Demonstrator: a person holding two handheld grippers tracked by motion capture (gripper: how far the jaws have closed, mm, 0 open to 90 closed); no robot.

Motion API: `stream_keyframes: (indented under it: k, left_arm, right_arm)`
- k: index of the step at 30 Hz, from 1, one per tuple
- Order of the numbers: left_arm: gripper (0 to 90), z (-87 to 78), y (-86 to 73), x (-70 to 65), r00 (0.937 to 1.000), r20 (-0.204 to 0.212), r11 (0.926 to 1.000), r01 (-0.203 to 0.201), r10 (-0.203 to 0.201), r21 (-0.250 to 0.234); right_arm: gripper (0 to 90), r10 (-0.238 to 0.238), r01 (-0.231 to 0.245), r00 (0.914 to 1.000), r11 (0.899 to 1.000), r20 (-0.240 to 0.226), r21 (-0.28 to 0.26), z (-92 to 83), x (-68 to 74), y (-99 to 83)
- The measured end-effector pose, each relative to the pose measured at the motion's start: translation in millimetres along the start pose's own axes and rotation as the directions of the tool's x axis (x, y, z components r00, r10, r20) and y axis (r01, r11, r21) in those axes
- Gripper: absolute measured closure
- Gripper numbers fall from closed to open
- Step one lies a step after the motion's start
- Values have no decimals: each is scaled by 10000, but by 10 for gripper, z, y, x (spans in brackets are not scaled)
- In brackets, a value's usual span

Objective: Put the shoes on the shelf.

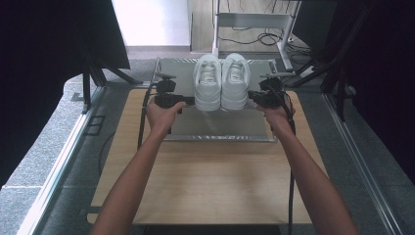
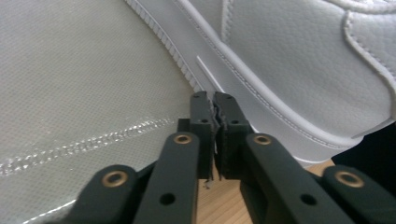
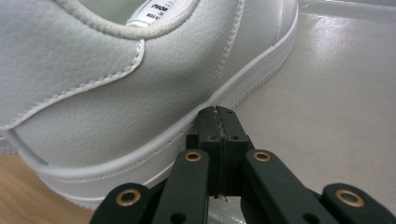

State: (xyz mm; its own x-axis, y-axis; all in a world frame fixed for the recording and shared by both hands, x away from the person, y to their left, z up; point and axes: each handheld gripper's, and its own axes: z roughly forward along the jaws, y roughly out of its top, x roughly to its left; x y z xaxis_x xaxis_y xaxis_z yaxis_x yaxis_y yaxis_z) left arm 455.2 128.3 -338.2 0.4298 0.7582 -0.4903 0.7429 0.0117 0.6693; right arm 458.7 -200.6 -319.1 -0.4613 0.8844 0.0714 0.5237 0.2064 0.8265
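Two white sneakers stand side by side, toes toward the person, on a silver metal sheet [image 1: 220, 128] at the far half of the wooden table. My left gripper [image 1: 189, 101] sits at the outer side of the left sneaker [image 1: 207, 84], its jaws together with nothing between them. In the left gripper view its tips [image 2: 214, 98] rest right at the sneaker's white sole [image 2: 261, 107]; whether they touch it I cannot tell. My right gripper [image 1: 251, 96] is shut and empty beside the right sneaker [image 1: 236, 81]. Its tips [image 3: 215, 112] meet that sneaker's sole [image 3: 140, 154].
Bare wooden table [image 1: 210, 181] lies between the sheet and the person. Beyond the table stands a white metal frame [image 1: 252, 22] with cables on the floor. Dark curtains and black stands flank both sides, with floor rails [image 1: 58, 166] along the table.
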Motion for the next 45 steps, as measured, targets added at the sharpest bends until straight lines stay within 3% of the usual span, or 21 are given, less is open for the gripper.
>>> stream_keyframes:
  k: [4, 11, 15, 18, 21, 25, 30, 32, 35, 36, 37, 38, 40, 42, 45]
  left_arm:
    - [789, -85, -18, 7, 9989, 462, 9987, -27, 50, -501]
    - [551, -294, -60, -72, 9970, 517, 9925, -509, 569, -1108]
    - [464, -463, -200, -100, 9947, 622, 9857, -711, 814, -1527]
    - [437, -601, -336, -121, 9907, 556, 9790, -1131, 1241, -1696]
    - [410, -687, -471, -132, 9855, 471, 9766, -1545, 1631, -1497]
    - [401, -760, -718, -92, 9830, 619, 9759, -1623, 1727, -1460]
    - [401, -785, -952, -95, 9785, 677, 9716, -1832, 1950, -1497]
    - [397, -791, -1094, -115, 9735, 633, 9677, -2095, 2199, -1400]
    - [387, -799, -1210, -112, 9704, 671, 9669, -2223, 2318, -1249]
    - [386, -801, -1255, -108, 9709, 643, 9672, -2214, 2305, -1250]
    - [386, -801, -1316, -95, 9724, 670, 9690, -2140, 2233, -1238]
    - [385, -791, -1429, -55, 9751, 887, 9745, -1927, 2033, -1153]
    - [385, -785, -1491, -33, 9769, 908, 9765, -1828, 1935, -1142]
    - [385, -775, -1567, -11, 9779, 883, 9776, -1797, 1896, -1095]
    - [387, -748, -1682, 37, 9794, 972, 9802, -1664, 1770, -1076]
  right_arm:
    - [850, -47, 46, 10000, 9996, -31, -288, -65, 19, 5]
    - [686, -73, 44, 9997, 9932, -243, -1164, -245, 31, -5]
    - [607, -222, 135, 9982, 9883, -558, -1519, -359, 88, -87]
    - [582, -371, 188, 9946, 9828, -968, -1836, -460, 147, -198]
    - [559, -696, 450, 9922, 9737, -1036, -2232, -577, 215, -321]
    - [537, -919, 535, 9851, 9670, -1453, -2489, -730, 264, -546]
    - [526, -929, 476, 9818, 9647, -1656, -2592, -815, 260, -810]
    - [522, -922, 489, 9812, 9686, -1694, -2439, -849, 242, -1020]
    - [520, -956, 555, 9818, 9706, -1638, -2343, -880, 220, -1181]
    - [520, -701, 294, 9825, 9732, -1723, -2281, -914, 186, -1297]
    - [520, -701, 294, 9825, 9732, -1723, -2281, -914, 186, -1297]
    - [518, -449, 37, 9824, 9752, -1815, -2212, -944, 147, -1431]
    - [518, -402, 3, 9828, 9763, -1804, -2162, -947, 137, -1472]
    - [511, -452, 130, 9821, 9848, -1830, -1730, -919, 124, -1579]
    - [512, -414, 169, 9841, 9899, -1726, -1406, -889, 118, -1708]
